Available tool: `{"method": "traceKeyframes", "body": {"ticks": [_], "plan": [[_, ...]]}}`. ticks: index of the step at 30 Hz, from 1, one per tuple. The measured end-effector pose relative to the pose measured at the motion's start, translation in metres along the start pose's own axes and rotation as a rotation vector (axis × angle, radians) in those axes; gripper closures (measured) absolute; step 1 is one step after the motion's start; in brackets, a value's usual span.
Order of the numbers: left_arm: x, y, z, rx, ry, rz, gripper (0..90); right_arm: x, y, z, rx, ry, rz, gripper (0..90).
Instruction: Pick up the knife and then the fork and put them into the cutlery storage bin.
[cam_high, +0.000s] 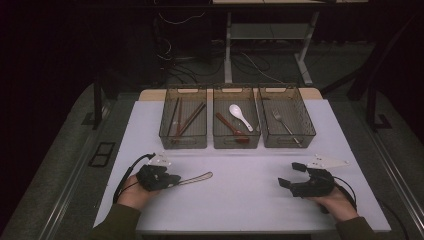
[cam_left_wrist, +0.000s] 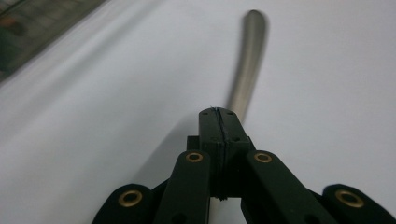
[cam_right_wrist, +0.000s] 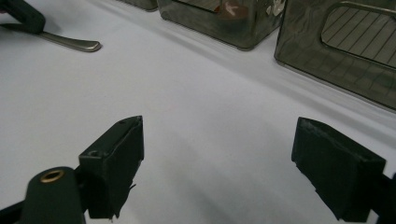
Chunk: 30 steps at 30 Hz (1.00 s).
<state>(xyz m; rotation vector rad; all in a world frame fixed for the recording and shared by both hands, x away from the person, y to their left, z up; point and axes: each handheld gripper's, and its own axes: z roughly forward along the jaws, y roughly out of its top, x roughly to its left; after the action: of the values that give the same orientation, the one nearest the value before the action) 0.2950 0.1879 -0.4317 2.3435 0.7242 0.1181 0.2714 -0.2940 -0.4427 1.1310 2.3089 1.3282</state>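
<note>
Knife: a metal table knife (cam_high: 194, 178) is pinched at one end by the left gripper, its free rounded end pointing right across the white tabletop (cam_high: 240, 200), low over the near-left part of it; whether it touches the surface I cannot tell.
Left gripper: the left gripper (cam_high: 172, 181) sits at the near left with its jaws pressed together on the knife; in the left gripper view the two black jaws meet in a thin seam and the knife (cam_left_wrist: 246, 70) runs straight out beyond them, slightly blurred.
Left hand: a hand in a dark green sleeve wraps the body of the gripper, cable looping off to the left.
Right gripper: the right gripper (cam_high: 290, 175) rests at the near right, jaws spread wide and nothing between them; the right gripper view has bare tabletop between its two black pads.
Spacing: the two grippers are well apart, the knife's tip short of the middle of the tabletop.
Bins: three smoky clear bins stand side by side at the far edge.
Left bin: the left bin (cam_high: 165, 131) holds brown chopsticks (cam_high: 187, 120).
Middle bin: the middle bin (cam_high: 236, 144) holds a white spoon (cam_high: 240, 116) and a reddish-brown spoon (cam_high: 231, 128) lying beside it.
Right bin: the right bin (cam_high: 306, 117) holds a metal fork (cam_high: 284, 125).
From the right gripper view: the knife's end (cam_right_wrist: 70, 43) lies at the top left, well clear of the bins.
</note>
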Motion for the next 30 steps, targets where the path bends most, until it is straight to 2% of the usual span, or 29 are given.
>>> {"method": "traceKeyframes", "body": {"ticks": [3, 7, 8, 10, 11, 15, 18, 20, 22, 25, 27, 30], "plan": [[-0.005, -0.004, 0.000, -0.002, 0.008, 0.017, 89.0, 0.000, 0.000, 0.000, 0.003, 0.002, -0.001, 16.4], [-0.004, -0.002, -0.002, -0.066, 0.014, 0.022, 88.5, 0.000, 0.000, 0.001, 0.002, 0.002, -0.002, 16.4], [-0.002, 0.000, -0.002, -0.086, 0.006, 0.038, 85.5, 0.000, 0.000, 0.001, 0.001, 0.002, -0.002, 16.4], [0.001, 0.003, 0.001, -0.108, 0.000, 0.047, 79.3, 0.000, 0.000, 0.001, 0.002, 0.002, -0.002, 16.4], [0.002, 0.004, 0.003, -0.104, 0.000, 0.057, 76.9, 0.000, 0.000, 0.001, 0.002, 0.002, -0.003, 16.4], [0.005, 0.006, 0.014, -0.077, -0.047, 0.077, 70.6, 0.000, 0.000, 0.001, 0.004, 0.002, -0.003, 16.4], [0.004, 0.005, 0.019, -0.049, -0.067, 0.107, 70.9, -0.001, 0.000, 0.000, 0.003, 0.000, -0.002, 16.4], [0.002, 0.005, 0.019, -0.045, -0.061, 0.118, 73.1, -0.001, 0.000, 0.000, 0.002, -0.001, -0.004, 16.4], [0.001, 0.004, 0.019, -0.041, -0.098, 0.121, 77.2, -0.001, -0.001, 0.000, 0.002, -0.002, -0.004, 16.4], [-0.002, 0.005, 0.019, -0.035, -0.088, 0.150, 77.8, -0.001, 0.000, 0.000, 0.002, -0.001, -0.006, 16.4], [-0.003, 0.004, 0.020, -0.039, -0.102, 0.141, 73.7, -0.001, 0.000, 0.000, 0.004, 0.000, -0.006, 16.4], [-0.006, 0.004, 0.020, -0.038, -0.077, 0.162, 72.9, -0.001, 0.000, 0.001, 0.006, 0.001, -0.008, 16.4]]}}
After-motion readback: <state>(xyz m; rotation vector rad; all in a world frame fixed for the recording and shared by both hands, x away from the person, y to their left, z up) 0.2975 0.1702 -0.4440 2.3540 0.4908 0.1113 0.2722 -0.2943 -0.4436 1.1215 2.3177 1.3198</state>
